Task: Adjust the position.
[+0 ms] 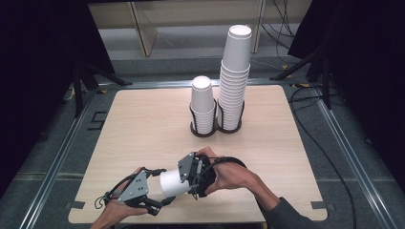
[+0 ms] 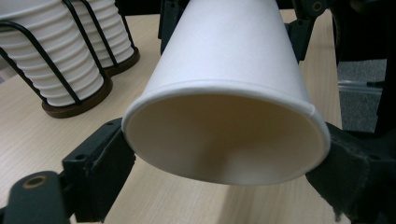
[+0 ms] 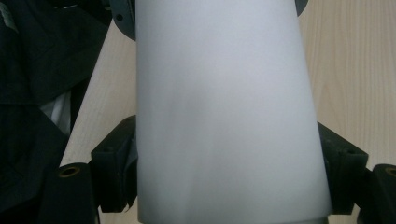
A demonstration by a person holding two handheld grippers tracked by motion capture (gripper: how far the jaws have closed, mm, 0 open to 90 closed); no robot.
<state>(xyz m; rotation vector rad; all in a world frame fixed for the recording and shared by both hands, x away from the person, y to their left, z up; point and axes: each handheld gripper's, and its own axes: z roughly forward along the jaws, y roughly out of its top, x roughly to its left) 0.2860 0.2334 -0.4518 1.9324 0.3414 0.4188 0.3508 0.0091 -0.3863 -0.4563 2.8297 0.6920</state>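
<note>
A white paper cup (image 1: 171, 183) lies on its side just above the table's front edge, between my two grippers. Its open mouth (image 2: 224, 144) faces my left gripper (image 1: 162, 187), whose jaws stand apart on either side of the round, undented rim. My right gripper (image 1: 184, 183) comes from the other end and is shut on the cup's body (image 3: 224, 116), one pad (image 3: 116, 163) on each flank. A hand holds each gripper.
At the back middle of the wooden table (image 1: 143, 124), two wire holders stand side by side. One carries a short stack of cups (image 1: 203, 102), the other a tall stack (image 1: 235, 76). Both stacks (image 2: 51, 60) sit beyond the held cup in the left gripper view.
</note>
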